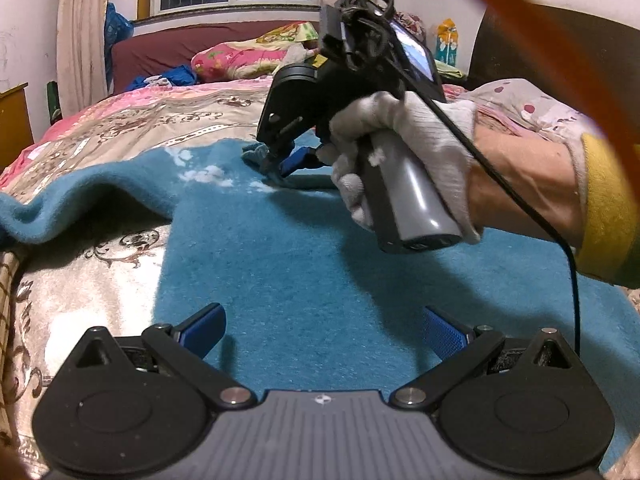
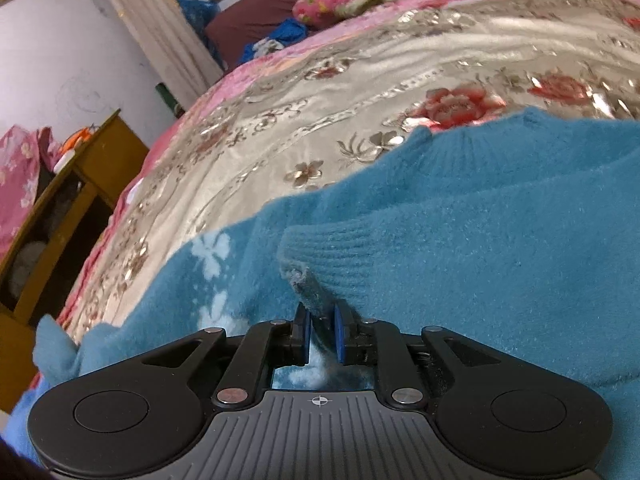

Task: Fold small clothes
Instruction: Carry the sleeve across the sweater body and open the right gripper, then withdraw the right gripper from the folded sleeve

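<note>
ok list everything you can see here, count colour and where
sweater: one, teal with white flowers, spread on the bed
cuff: one, teal ribbed, between the right gripper's pads
quilt: one, silver and pink floral, under the sweater
pillow: one, pink floral, at the bed's far end
curtain: one, beige, left of the window
cabinet: one, brown wood, beside the bed
left gripper: one, black with blue pads, open above the sweater
right gripper: one, black with blue pads, nearly closed around the cuff
right hand: one, white glove, holding the right gripper's handle

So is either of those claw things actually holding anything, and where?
The right gripper has the blue sweater's ribbed sleeve cuff between its fingers; the left gripper is open, empty.
</note>
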A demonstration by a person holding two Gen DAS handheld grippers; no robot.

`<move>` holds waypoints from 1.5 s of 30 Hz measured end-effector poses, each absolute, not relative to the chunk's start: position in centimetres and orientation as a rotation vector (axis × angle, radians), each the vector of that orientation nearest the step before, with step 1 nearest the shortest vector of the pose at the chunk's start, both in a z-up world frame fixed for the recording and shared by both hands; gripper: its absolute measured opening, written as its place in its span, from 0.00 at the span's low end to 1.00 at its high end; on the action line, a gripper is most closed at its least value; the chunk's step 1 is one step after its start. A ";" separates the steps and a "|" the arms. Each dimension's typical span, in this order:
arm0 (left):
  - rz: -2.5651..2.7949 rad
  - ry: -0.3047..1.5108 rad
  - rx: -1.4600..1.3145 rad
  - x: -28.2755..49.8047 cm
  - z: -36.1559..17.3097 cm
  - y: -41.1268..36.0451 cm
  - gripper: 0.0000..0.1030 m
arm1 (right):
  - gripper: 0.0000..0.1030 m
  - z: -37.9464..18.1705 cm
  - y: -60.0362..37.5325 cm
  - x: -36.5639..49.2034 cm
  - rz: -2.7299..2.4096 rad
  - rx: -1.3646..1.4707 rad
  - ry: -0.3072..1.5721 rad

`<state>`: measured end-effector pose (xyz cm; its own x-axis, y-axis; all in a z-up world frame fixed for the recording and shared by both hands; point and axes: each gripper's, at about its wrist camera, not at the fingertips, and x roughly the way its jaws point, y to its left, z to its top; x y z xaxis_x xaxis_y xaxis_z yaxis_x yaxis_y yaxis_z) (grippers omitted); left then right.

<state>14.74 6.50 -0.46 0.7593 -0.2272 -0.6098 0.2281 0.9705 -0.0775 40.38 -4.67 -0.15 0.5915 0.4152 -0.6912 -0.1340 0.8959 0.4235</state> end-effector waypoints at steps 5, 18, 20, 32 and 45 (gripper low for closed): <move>-0.243 0.673 -0.003 14.8 -0.6 6.5 1.00 | 0.28 0.7 -4.7 39.4 0.389 0.300 0.892; -0.227 0.686 0.010 15.1 -1.1 6.6 1.00 | 0.32 2.3 -8.8 35.2 0.353 0.220 0.854; -0.228 0.709 0.006 15.3 -1.6 6.5 1.00 | 0.33 2.3 -11.0 34.3 0.306 0.246 0.867; -0.250 0.714 0.068 14.8 -1.9 4.8 1.00 | 0.30 1.4 -23.3 26.6 0.030 0.318 0.855; -0.239 0.795 0.108 10.5 -2.0 5.4 1.00 | 0.32 3.8 -25.6 18.4 0.092 0.261 0.847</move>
